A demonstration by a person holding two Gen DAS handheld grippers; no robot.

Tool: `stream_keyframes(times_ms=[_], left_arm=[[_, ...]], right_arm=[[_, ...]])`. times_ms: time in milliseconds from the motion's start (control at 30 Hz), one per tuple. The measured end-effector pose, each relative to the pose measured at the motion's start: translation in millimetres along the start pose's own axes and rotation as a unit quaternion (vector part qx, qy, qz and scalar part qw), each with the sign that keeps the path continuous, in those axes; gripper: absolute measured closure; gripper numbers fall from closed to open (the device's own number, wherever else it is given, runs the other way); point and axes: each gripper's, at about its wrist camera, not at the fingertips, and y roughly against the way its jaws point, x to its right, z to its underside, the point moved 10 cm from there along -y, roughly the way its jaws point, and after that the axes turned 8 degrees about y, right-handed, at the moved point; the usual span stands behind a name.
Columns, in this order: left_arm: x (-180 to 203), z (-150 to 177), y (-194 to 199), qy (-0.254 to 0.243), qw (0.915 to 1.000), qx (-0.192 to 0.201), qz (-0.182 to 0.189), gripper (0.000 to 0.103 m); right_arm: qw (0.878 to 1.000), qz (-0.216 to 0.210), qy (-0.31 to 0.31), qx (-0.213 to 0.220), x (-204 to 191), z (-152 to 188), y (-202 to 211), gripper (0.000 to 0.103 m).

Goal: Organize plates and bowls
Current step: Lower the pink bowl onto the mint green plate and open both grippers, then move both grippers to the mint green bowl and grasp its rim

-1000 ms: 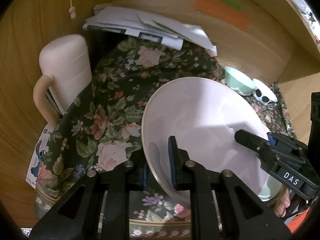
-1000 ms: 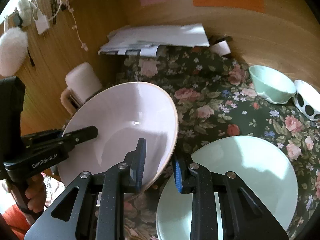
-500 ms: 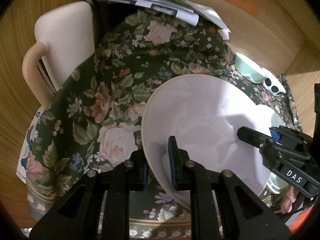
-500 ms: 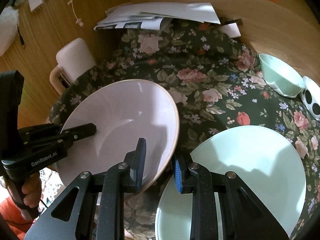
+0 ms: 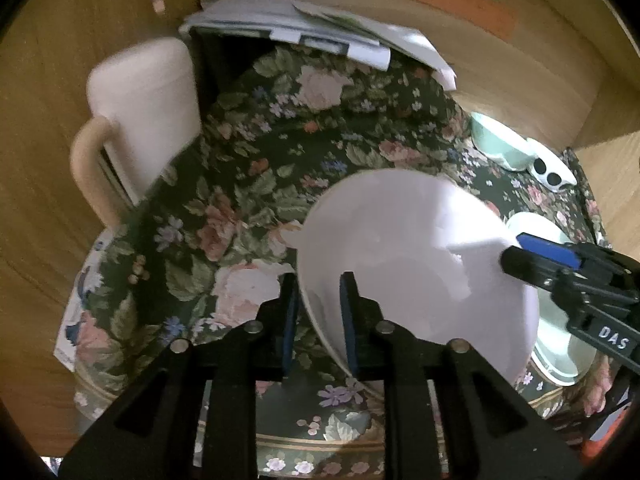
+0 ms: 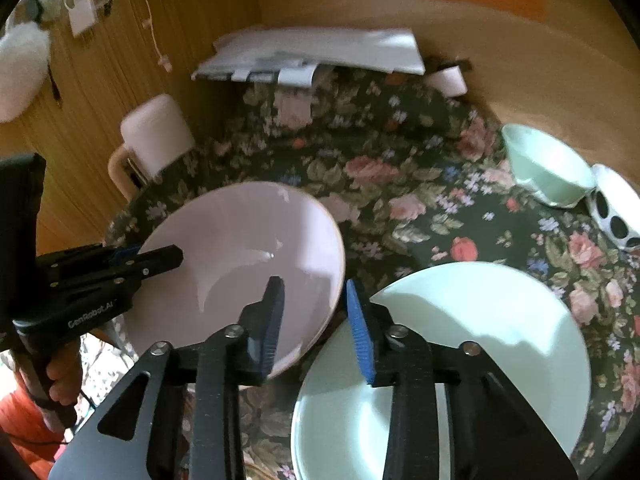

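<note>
A large pale pink plate (image 5: 420,264) (image 6: 240,264) hangs tilted over the floral cloth, with a gripper at each side of it. My left gripper (image 5: 318,300) (image 6: 168,256) straddles its left rim. Its pads still hold the rim while the jaws are opening. My right gripper (image 6: 314,304) (image 5: 516,252) has the opposite rim between its jaws, which are opening, and its blue pad stands a little off the rim. A mint green plate (image 6: 480,340) (image 5: 560,352) lies on the cloth just right of the pink one, partly beneath it.
A mint bowl (image 6: 548,168) and a black-spotted white bowl (image 6: 616,208) sit at the far right by the wooden wall. A pale pink jug (image 5: 148,96) stands at the left. A stack of papers (image 5: 320,28) lies at the back. The floral cloth (image 5: 280,160) covers the table.
The pink plate has sunk and lies flatter over the cloth. The right gripper's jaws stand a little wider than before. Both hands have stayed near the same place.
</note>
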Motion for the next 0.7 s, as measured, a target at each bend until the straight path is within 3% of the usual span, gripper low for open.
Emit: stream_keyframes(times_ms=[100,300,400,600,700], left_arm=[[2,-7,12,0.002,0.9998,0.019,-0.003,0.067],[15,-26,40,0.002,0.9978,0.066,0.001,0.048],[27,-35,53,-0.002,0.9962,0.087,0.008,0.04],[58,-52,71,-0.014,0.9922,0.122,0.024,0.023],[77,-62,78,-0.027,0.9895,0.138,0.033,0.017]], right_arm=[[1.0,0.007,-0.003,0.024,7,-6,16,0.059],[0.998,0.024,-0.01,0.063,26,-15,51,0.058],[0.995,0.04,-0.013,0.086,37,-19,68,0.046],[0.989,0.083,-0.016,0.124,64,-24,101,0.033],[0.985,0.104,-0.018,0.136,80,-25,114,0.032]])
